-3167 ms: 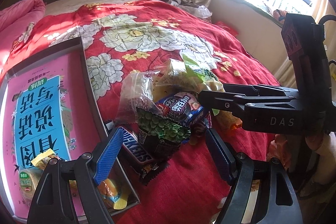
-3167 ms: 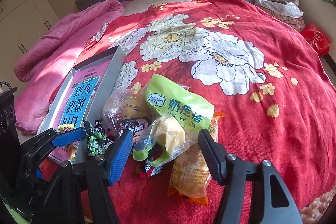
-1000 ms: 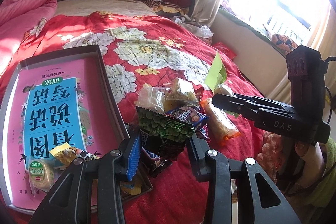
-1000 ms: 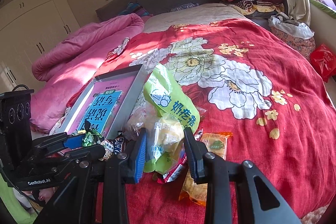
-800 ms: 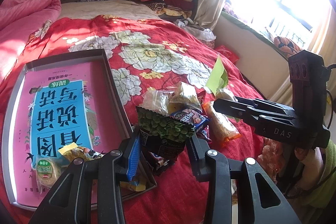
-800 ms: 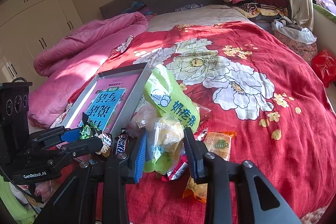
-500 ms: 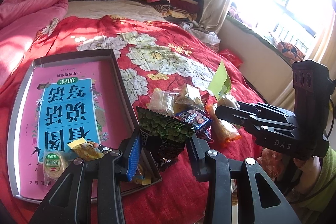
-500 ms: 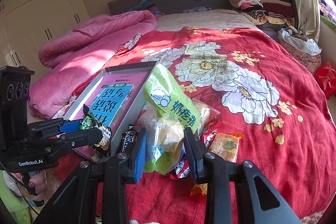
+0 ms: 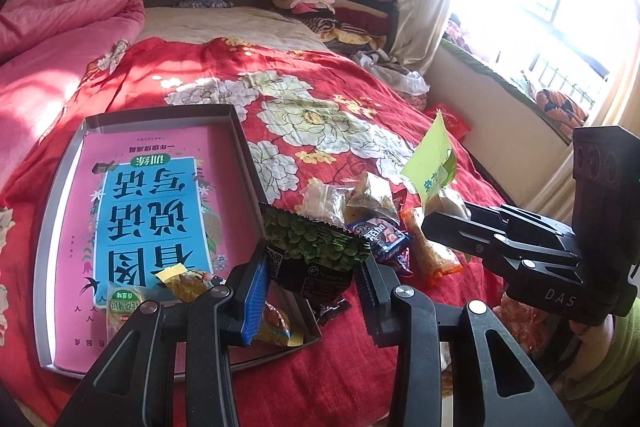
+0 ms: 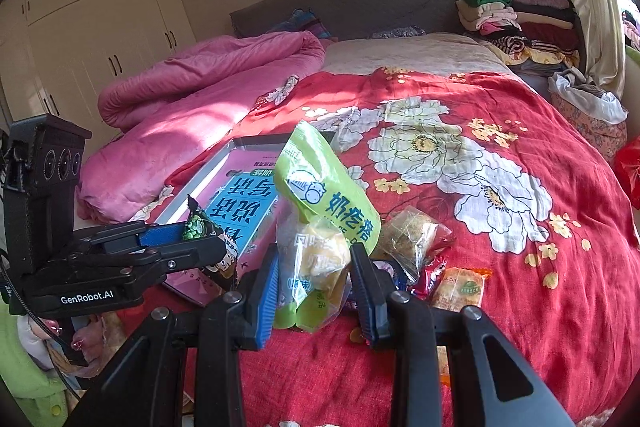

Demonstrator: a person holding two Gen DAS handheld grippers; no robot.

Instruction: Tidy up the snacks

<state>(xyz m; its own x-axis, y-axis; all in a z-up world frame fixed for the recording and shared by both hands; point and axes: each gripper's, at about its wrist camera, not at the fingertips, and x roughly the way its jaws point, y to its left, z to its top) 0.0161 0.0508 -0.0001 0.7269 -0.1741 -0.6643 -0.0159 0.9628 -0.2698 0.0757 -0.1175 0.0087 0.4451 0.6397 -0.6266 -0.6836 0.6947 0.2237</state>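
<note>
My left gripper (image 9: pixel 312 291) is shut on a dark packet printed with green peas (image 9: pixel 312 251), held above the near right corner of the grey tray (image 9: pixel 240 131). My right gripper (image 10: pixel 316 291) is shut on a light-green and clear bag of yellow snacks (image 10: pixel 324 219), lifted above the snack pile. The pile (image 9: pixel 376 215) lies on the red floral bedspread (image 9: pixel 320 115) right of the tray: clear bags, a blue packet, an orange packet (image 10: pixel 460 287). The tray holds a pink and blue book (image 9: pixel 152 203) and a few small snacks (image 9: pixel 124 307) at its near end.
A pink quilt (image 10: pixel 192 107) lies bunched left of the tray. Folded clothes (image 10: pixel 520 23) are stacked by the headboard at the far right. A window ledge and wall (image 9: pixel 500 107) run along the bed's right side. The bed's front edge is just below the grippers.
Both grippers, open over the pile 3.2 s ago, have closed on a packet each and lifted them up and back; the pile and tray now look farther below.
</note>
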